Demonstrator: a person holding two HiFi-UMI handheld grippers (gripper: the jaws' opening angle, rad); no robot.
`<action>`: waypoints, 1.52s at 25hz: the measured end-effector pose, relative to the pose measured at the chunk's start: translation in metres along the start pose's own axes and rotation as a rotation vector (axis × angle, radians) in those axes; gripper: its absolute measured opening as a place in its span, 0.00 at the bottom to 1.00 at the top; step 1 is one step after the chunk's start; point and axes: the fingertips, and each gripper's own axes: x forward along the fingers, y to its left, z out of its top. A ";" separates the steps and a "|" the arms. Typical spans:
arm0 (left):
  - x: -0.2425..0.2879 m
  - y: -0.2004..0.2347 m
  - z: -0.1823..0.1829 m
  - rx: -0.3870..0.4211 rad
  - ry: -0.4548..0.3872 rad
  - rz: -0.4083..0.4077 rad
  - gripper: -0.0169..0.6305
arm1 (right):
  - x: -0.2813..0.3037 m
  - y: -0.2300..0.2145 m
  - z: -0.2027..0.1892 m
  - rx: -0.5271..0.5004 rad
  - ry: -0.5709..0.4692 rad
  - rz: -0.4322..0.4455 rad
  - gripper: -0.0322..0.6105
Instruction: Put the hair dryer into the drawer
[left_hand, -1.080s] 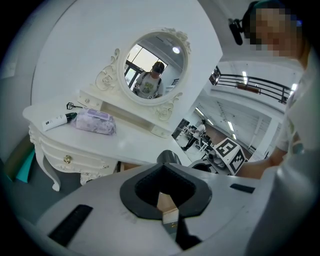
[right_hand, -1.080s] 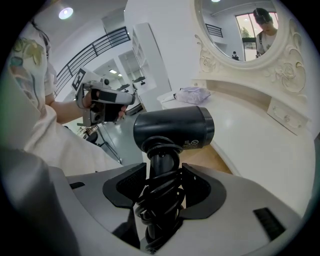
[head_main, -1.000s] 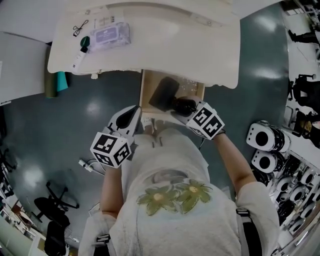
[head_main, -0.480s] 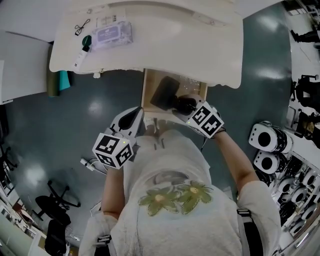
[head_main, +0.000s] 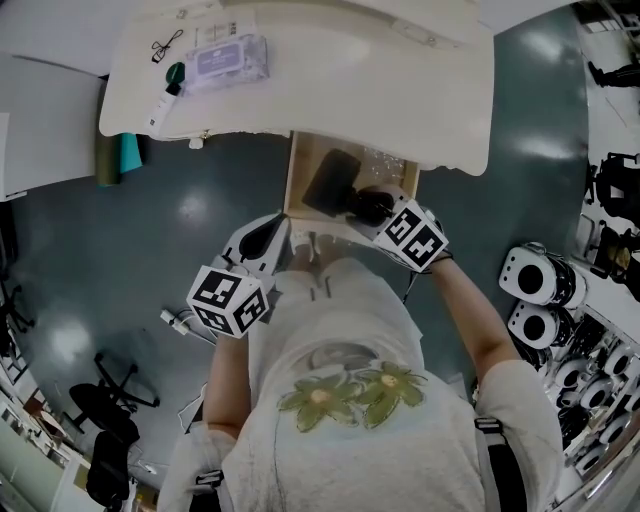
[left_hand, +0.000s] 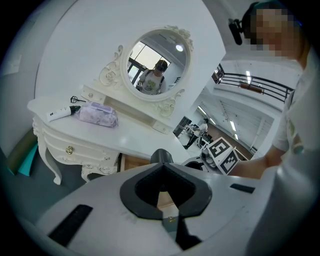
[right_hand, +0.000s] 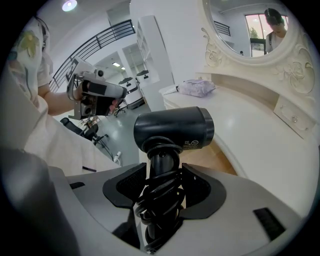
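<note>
**Black dryer at the open drawer**

Black and cord-wrapped, the dryer (right_hand: 172, 129) is clamped by its handle in the right gripper (right_hand: 162, 184). The jaws press on the handle and on the coils of cord wound round it, and the barrel stands clear above them. In the head view the dryer (head_main: 334, 184) lies within the outline of the wooden drawer (head_main: 296, 170), which is pulled out from under the white table (head_main: 330, 90). Whether it touches the drawer's bottom cannot be told. The right gripper (head_main: 372, 208) reaches in from the drawer's near right corner.

The left gripper (left_hand: 161, 167) has its jaws together on nothing. It hangs beside the person's body, its tips (head_main: 274, 228) near the drawer's front left corner but apart from it.

On the table's left end lie a pack of wipes (head_main: 225, 65), a tube (head_main: 162, 103) and glasses (head_main: 164, 45). An oval mirror (left_hand: 157, 62) stands at the back.
</note>
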 end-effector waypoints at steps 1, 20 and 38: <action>0.000 0.000 -0.001 -0.002 0.001 0.002 0.04 | 0.001 0.000 -0.001 -0.001 0.001 0.002 0.39; -0.003 0.003 -0.010 -0.035 -0.004 0.028 0.04 | 0.013 -0.007 -0.010 -0.028 0.036 0.012 0.39; -0.002 0.012 -0.019 -0.061 0.011 0.042 0.04 | 0.027 -0.011 -0.016 -0.028 0.076 0.026 0.39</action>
